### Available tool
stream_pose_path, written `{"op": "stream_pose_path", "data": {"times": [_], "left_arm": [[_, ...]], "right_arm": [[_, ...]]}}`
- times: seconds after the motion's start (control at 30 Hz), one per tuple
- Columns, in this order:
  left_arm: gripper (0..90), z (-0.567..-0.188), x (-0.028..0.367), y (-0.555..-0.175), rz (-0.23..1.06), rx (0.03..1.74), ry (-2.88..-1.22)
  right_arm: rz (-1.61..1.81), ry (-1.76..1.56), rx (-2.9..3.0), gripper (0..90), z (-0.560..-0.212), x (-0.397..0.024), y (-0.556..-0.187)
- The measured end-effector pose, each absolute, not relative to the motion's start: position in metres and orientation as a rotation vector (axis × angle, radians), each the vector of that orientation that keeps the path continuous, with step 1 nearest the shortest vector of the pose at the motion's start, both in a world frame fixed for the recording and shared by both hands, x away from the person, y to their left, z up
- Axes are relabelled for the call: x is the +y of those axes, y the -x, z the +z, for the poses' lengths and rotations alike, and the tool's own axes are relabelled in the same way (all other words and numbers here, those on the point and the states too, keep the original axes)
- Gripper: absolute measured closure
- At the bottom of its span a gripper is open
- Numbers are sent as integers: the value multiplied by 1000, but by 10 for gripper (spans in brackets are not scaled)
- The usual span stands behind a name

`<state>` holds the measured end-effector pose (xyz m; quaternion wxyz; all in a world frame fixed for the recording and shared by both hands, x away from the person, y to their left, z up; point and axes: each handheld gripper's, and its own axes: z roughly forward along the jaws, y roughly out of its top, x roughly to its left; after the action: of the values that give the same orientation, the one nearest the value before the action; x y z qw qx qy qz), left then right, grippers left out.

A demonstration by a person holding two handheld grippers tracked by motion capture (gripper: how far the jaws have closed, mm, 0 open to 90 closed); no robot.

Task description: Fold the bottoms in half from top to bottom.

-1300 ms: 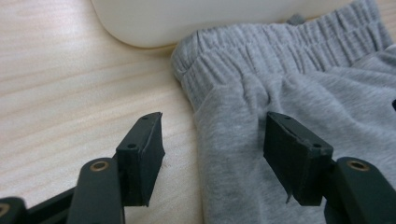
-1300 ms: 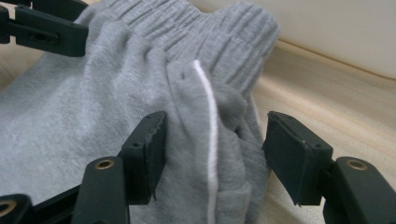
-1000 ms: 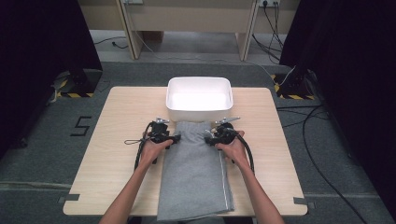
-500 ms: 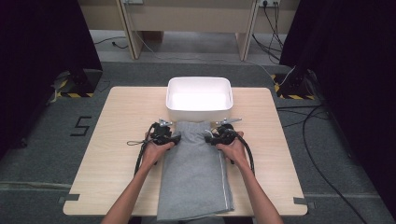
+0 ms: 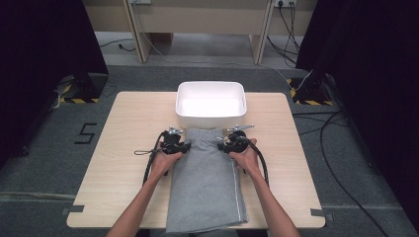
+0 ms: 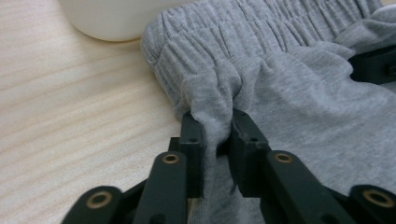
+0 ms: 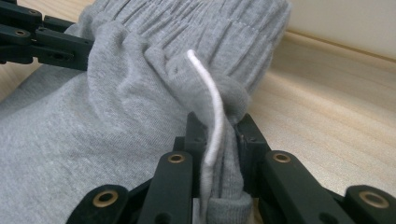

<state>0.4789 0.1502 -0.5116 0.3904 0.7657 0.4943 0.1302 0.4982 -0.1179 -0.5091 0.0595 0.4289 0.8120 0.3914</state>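
One pair of soft grey jersey trousers (image 5: 206,185) lies flat along the middle of the pale, wood-grained worktop (image 5: 123,128), legs folded together into a long rectangle that runs toward the near edge, where the hem hangs slightly past it and is cut off from sight. The far end is the gathered elastic waistband (image 6: 261,32), ribbed into fine puckers, sitting just beside the near wall of one white, rounded-corner rectangular plastic tub (image 5: 211,101), smooth and glossy.

Two black grippers are in play. The left gripper (image 6: 214,130) sits at the left corner of the waistband; its jaws have just been closing and now pinch a raised fold of the grey fabric between them. The right gripper (image 7: 223,128) is at the right corner, jaws likewise just closed in, clamped on a bunched ridge of cloth along with one white cord (image 7: 212,121), a thin woven drawstring arching up out of the grip. Where that cord ends below the jaws is hidden.

From the high view both pairs of jaws are mostly masked by the hands and looping black cables, so the pinch itself is hard to make out there.
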Motion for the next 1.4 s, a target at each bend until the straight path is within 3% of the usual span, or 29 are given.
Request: {"op": "stream_pose_path", "data": {"times": [0.27, 1.07, 1.4], "left_arm": [[849, -497, 156, -478, 340, 1211, -1956], [848, -439, 165, -474, 386, 1079, -1870], [839, -421, 171, -454, 424, 989, -1864]], "right_arm": [[1216, -1257, 2463, 804, -500, -120, -496], [1414, -1112, 2387, 805, -448, -132, -488], [1422, -944, 2350, 804, -425, -128, -467]]}}
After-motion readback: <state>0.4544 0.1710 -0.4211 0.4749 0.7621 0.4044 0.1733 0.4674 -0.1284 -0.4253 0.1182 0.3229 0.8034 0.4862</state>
